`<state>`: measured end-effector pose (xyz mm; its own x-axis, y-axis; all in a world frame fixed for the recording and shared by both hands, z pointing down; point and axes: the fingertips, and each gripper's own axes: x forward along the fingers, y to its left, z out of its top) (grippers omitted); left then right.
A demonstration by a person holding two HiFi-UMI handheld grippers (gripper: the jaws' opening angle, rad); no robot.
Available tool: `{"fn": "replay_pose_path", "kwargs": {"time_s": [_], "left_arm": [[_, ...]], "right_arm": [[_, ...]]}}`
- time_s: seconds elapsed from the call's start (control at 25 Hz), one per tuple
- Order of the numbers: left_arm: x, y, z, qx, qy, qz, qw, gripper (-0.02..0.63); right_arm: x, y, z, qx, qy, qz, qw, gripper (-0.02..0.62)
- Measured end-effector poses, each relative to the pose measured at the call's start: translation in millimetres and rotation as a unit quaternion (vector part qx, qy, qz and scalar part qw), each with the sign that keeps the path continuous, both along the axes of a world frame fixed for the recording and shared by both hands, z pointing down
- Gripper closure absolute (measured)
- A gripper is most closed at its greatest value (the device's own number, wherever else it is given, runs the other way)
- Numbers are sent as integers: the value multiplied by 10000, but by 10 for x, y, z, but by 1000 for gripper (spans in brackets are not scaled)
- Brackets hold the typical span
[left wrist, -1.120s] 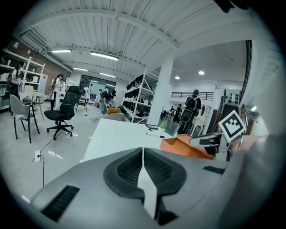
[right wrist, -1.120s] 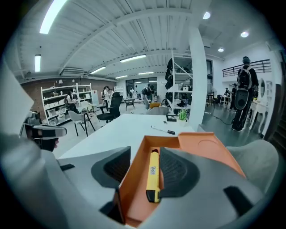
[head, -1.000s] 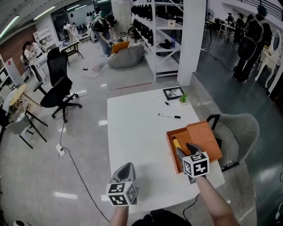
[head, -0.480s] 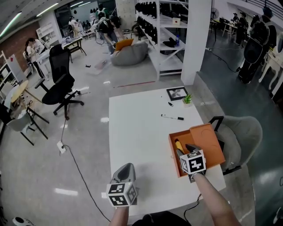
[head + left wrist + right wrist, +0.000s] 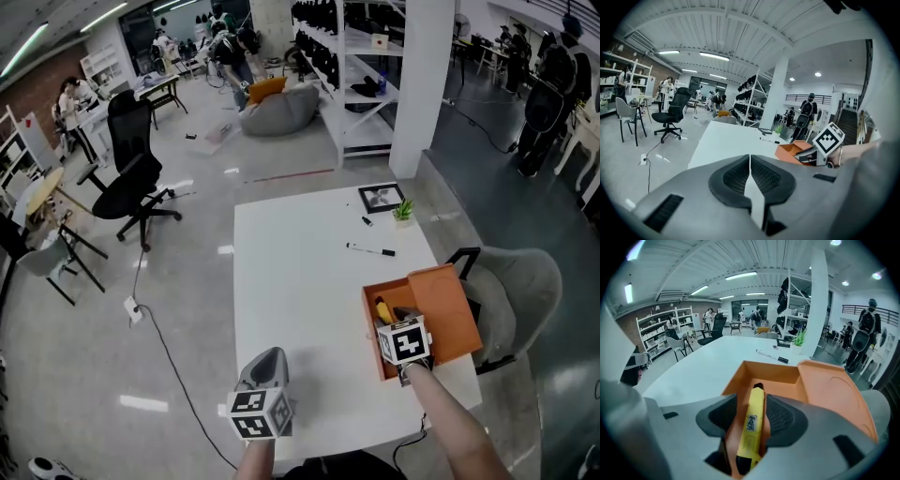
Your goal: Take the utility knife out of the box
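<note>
An orange box (image 5: 375, 348) lies open at the right edge of the white table (image 5: 300, 281), its lid (image 5: 445, 314) folded out to the right. Inside it lies a yellow utility knife (image 5: 382, 310), pointing away from me. My right gripper (image 5: 391, 322) reaches down into the box. In the right gripper view the knife (image 5: 752, 427) sits lengthwise between the two pads of this gripper (image 5: 751, 416), which is open: a strip of orange box floor (image 5: 736, 430) shows between the left pad and the knife. My left gripper (image 5: 264, 358) hovers at the table's near edge, shut and empty (image 5: 750, 164).
A black-capped marker pen (image 5: 370, 249) lies on the table beyond the box. A small potted plant (image 5: 403, 212) and a framed picture (image 5: 380, 198) stand at the far right corner. A grey chair (image 5: 516, 281) is right of the table, beside the box lid.
My right gripper has crept forward and lower into the box, so its jaws now straddle the knife. The left gripper has stayed put.
</note>
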<state>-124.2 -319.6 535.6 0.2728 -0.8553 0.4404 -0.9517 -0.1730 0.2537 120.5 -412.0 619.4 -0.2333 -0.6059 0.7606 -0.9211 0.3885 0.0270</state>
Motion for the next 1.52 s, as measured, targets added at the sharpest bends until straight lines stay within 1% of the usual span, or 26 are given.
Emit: {"fn": "replay_pose_path", "kwargs": {"time_s": [0.32, 0.48, 0.6, 0.72, 0.84, 1.12, 1.32, 1.52], "left_arm": [[-33, -53, 47, -59, 5, -43, 10000, 592], [-38, -72, 59, -95, 1, -49, 9999, 591], [-37, -99, 89, -106, 0, -54, 9999, 591], [-47, -113, 119, -150, 13, -41, 9999, 592], [-53, -96, 131, -200, 35, -21, 9998, 591], [4, -104, 138, -210, 50, 14, 9998, 591], [-22, -78, 109, -190, 31, -20, 9998, 592], [-91, -46, 86, -159, 8, -95, 9998, 591]], "right_arm": [[15, -50, 161, -297, -10, 63, 9995, 407], [31, -41, 163, -442, 73, 121, 9989, 407], [48, -52, 227, -579, -38, 257, 9980, 407], [64, -78, 237, -565, -12, 352, 9978, 410], [70, -62, 221, -554, 33, 418, 9976, 434], [83, -75, 225, -541, 78, 422, 9976, 446], [63, -61, 221, -562, 190, 280, 9978, 468], [28, -66, 222, -552, 245, 159, 9980, 472]]}}
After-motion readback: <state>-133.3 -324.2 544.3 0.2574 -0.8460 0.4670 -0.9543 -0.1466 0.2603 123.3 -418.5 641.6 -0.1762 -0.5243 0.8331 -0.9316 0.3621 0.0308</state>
